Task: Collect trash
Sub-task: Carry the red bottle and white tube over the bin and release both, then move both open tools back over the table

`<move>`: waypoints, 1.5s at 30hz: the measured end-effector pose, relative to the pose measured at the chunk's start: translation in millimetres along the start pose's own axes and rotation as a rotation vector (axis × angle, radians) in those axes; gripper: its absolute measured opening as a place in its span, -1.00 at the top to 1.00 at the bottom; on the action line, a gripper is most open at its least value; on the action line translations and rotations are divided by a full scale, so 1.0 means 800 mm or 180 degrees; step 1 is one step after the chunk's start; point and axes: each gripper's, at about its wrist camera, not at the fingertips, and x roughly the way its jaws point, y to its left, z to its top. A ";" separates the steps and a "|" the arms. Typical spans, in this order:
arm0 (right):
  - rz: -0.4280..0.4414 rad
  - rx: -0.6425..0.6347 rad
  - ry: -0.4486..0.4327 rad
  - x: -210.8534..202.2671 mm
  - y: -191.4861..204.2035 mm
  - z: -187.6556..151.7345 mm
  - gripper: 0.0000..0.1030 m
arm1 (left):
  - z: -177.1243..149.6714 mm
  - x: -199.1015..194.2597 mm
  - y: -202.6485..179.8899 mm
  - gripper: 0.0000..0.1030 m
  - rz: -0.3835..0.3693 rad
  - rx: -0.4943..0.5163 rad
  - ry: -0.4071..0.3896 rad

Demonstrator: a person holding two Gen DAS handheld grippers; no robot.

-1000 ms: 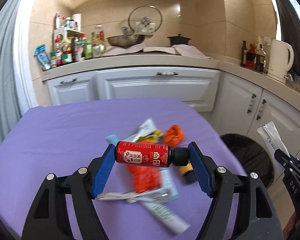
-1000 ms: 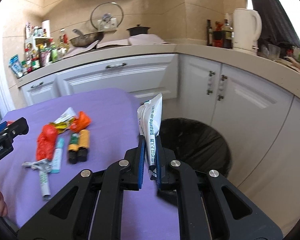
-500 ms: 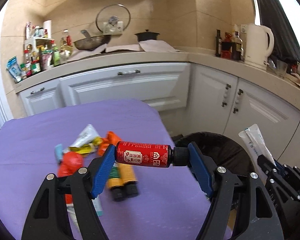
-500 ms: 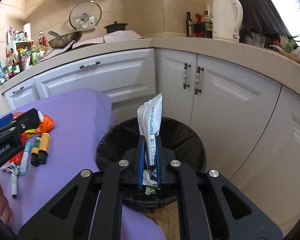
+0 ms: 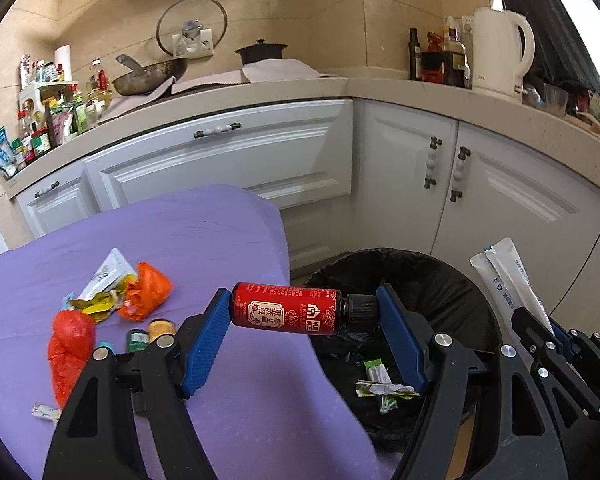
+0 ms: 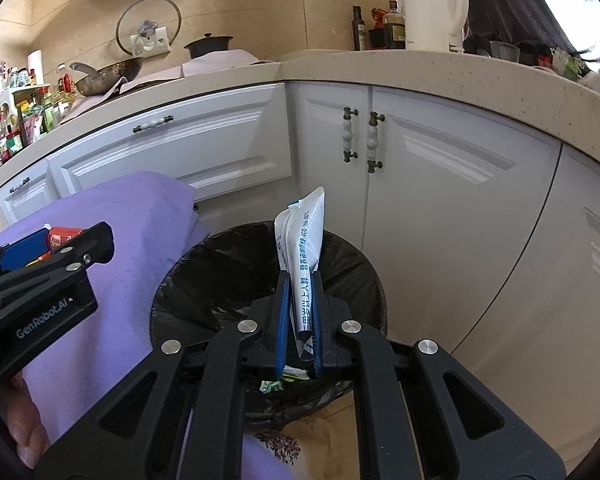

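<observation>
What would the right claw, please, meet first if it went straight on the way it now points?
Probably the far inner wall of the black-lined trash bin, since the right claw with its white tube points over the opening; depth is unclear.

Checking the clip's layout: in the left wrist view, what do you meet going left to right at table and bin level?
red crumpled bag → orange wrapper → red bottle held across the left gripper → black trash bin → white sachet in the right gripper.

Red bottle (image 5: 286,314) with black cap, white blue-lettered sachet (image 6: 302,248), purple tablecloth (image 5: 188,240), black-lined bin (image 5: 428,280)
</observation>
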 end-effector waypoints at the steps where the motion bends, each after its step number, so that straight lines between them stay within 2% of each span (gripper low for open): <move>1: 0.0000 0.0008 0.0010 0.003 -0.002 0.000 0.81 | 0.000 0.003 -0.003 -0.39 0.0001 0.0007 0.0014; 11: 0.0019 0.0065 0.0099 0.032 -0.019 0.001 0.78 | 0.003 0.037 -0.027 -0.39 -0.0068 0.0113 0.0223; 18: 0.0006 0.0126 0.0112 0.043 -0.026 0.001 0.53 | 0.003 0.047 -0.033 -0.49 -0.0070 0.0146 0.0332; 31: -0.0046 0.0164 0.0064 0.030 -0.030 0.006 0.51 | 0.004 0.045 -0.031 -0.62 -0.0137 0.0075 0.0317; 45: -0.0094 0.0204 0.0092 0.026 -0.030 0.004 0.51 | 0.005 0.046 -0.034 -0.65 -0.0183 0.0117 0.0352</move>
